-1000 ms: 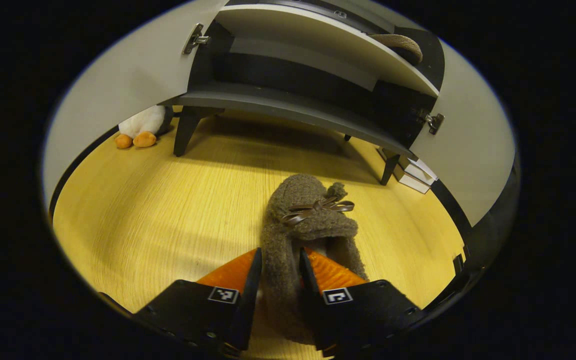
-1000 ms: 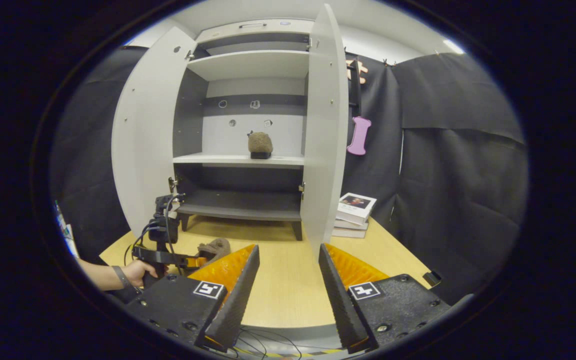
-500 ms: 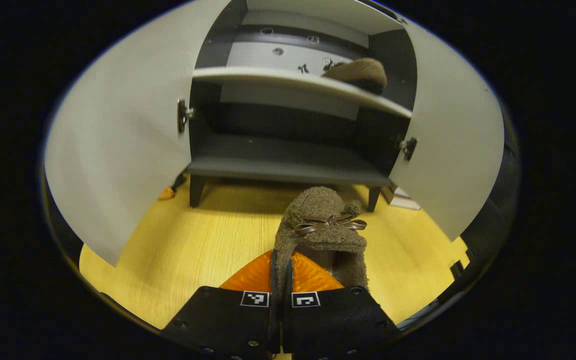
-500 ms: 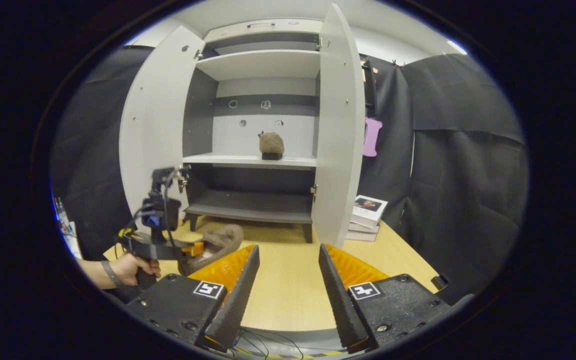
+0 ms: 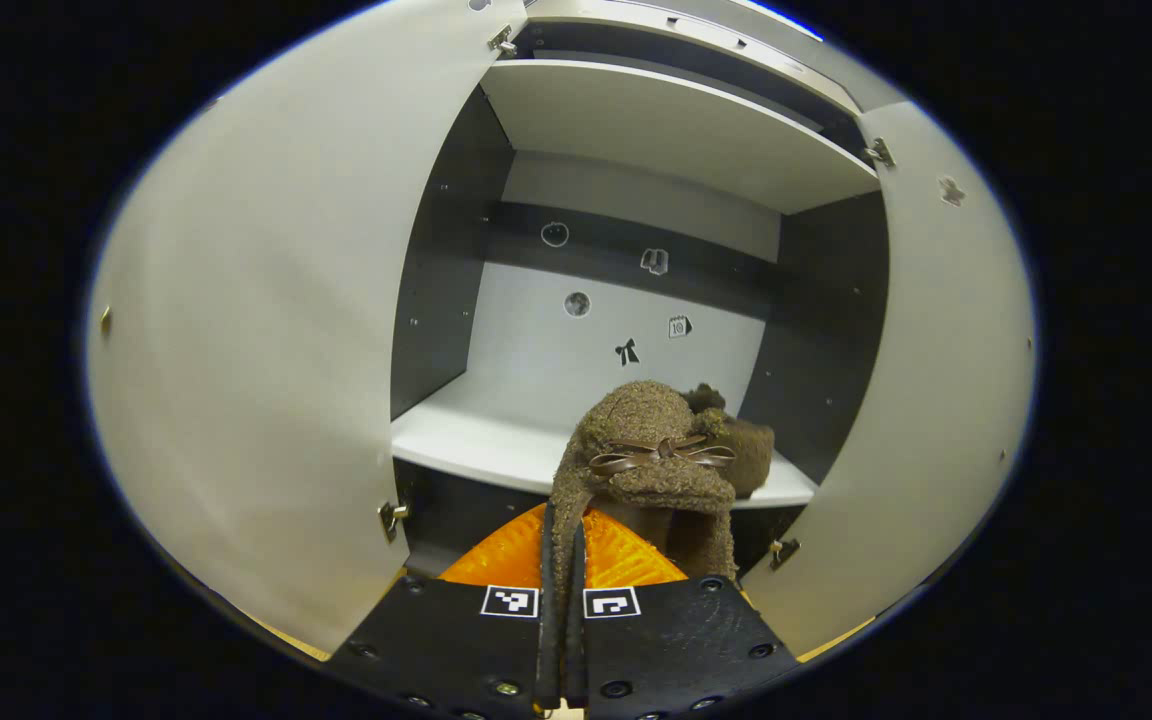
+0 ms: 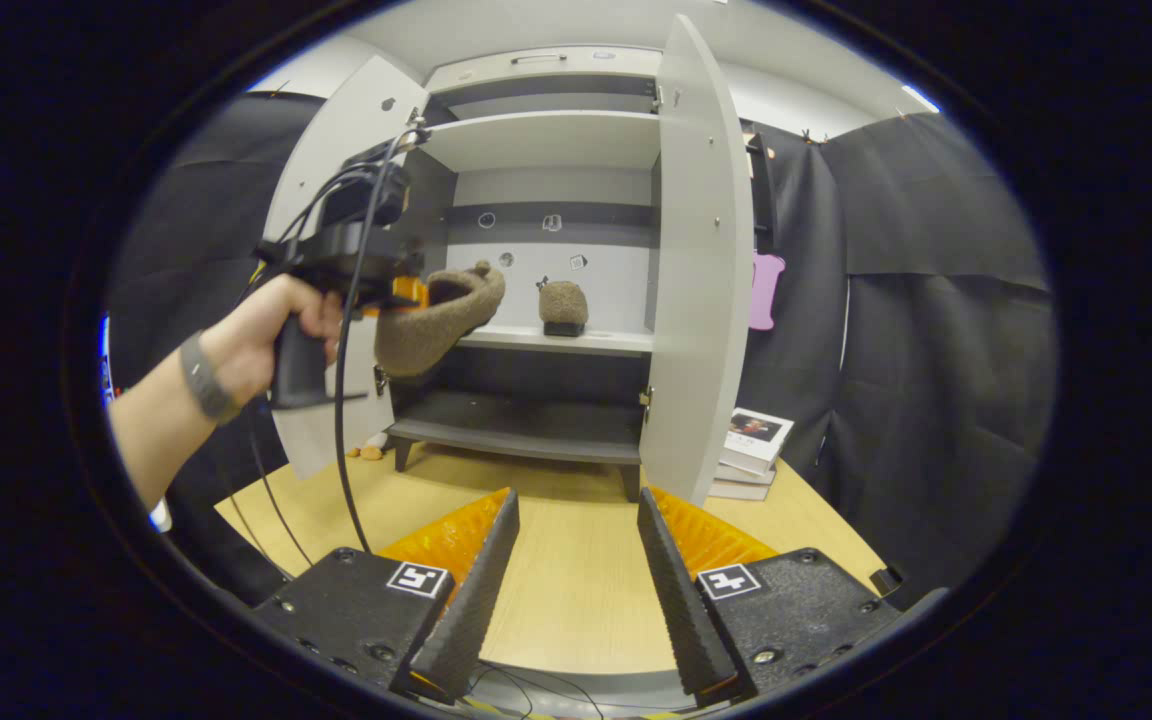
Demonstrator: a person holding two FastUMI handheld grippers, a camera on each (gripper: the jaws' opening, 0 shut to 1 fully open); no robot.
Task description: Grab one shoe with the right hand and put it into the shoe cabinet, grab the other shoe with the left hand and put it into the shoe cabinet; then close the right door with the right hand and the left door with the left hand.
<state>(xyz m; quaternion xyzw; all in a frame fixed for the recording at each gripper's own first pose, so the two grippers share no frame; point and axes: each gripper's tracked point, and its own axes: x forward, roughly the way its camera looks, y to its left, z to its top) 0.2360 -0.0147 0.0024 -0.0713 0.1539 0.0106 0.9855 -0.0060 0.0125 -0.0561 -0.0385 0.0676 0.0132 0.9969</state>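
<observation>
My left gripper [image 5: 562,528] is shut on the side wall of a fuzzy brown shoe [image 5: 648,456] with a ribbon bow, held in the air before the open shoe cabinet's middle shelf [image 5: 476,440]. The other brown shoe [image 5: 748,452] stands on that shelf, just behind the held one. In the right gripper view a hand [image 6: 271,325] holds the left gripper [image 6: 391,290] with the shoe [image 6: 434,322] at shelf height, left of the shelved shoe [image 6: 563,305]. My right gripper [image 6: 577,497] stands open with nothing in it, low over the wooden table [image 6: 556,585].
Both cabinet doors stand wide open: the left door [image 5: 236,350] and the right door [image 5: 926,400], the latter also in the right gripper view [image 6: 701,270]. A stack of books [image 6: 751,440] lies right of the cabinet. A plush toy [image 6: 368,452] sits by its left leg.
The left gripper closed on the shoe, lifted it off the table and carried it up to the middle shelf's height. The right gripper stayed open and nearly still.
</observation>
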